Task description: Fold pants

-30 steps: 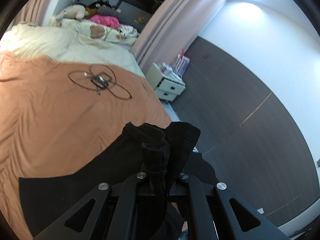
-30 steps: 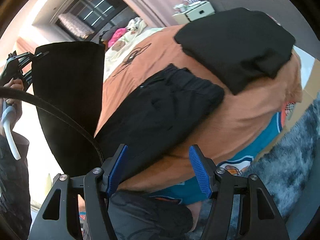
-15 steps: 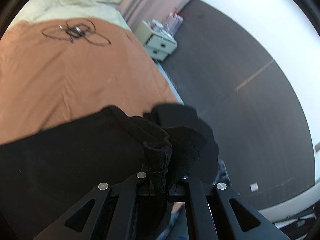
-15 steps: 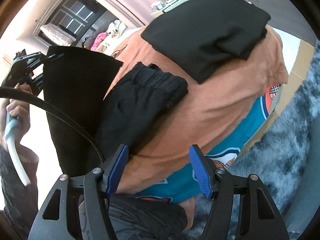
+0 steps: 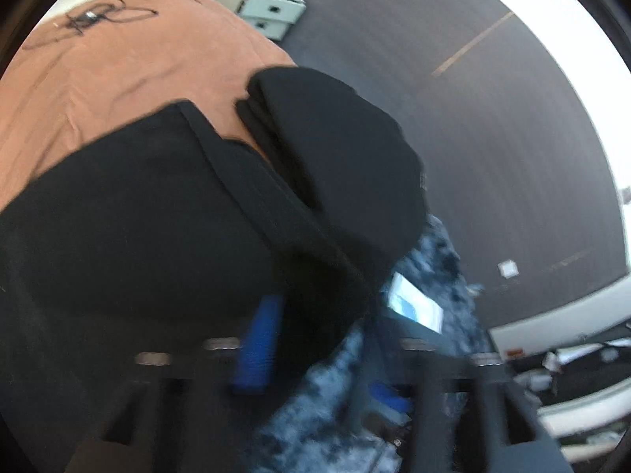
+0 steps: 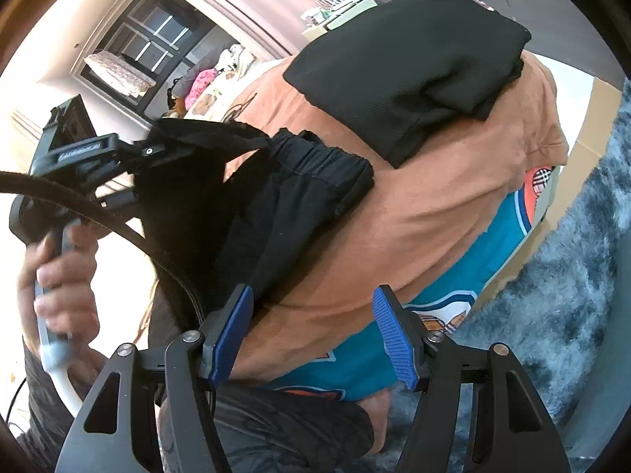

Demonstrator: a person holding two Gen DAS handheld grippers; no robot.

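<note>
The black pants [image 6: 299, 197] lie on the orange bedspread [image 6: 414, 213] near its front edge, elastic waistband toward the right. In the left wrist view they fill the left half [image 5: 130, 213], blurred. My left gripper [image 5: 319, 339] now shows a blue pad [image 5: 258, 339] and spread fingers, with cloth draped over the gap. In the right wrist view the left gripper [image 6: 157, 153] hangs over the pants' leg end and touches the cloth. My right gripper [image 6: 315, 339] is open and empty, just off the bed's front edge.
A second folded black garment [image 6: 406, 79] lies at the bed's right corner, also in the left wrist view [image 5: 339, 149]. A teal sheet [image 6: 465, 276] hangs below the bedspread. A grey shaggy rug [image 6: 572, 276] covers the floor. A white nightstand [image 5: 264, 4] stands beyond the bed.
My left gripper swung down toward the bed with the pants leg, folding it over the rest, and its fingers spread apart. The right gripper stayed open and drew slightly closer to the bed.
</note>
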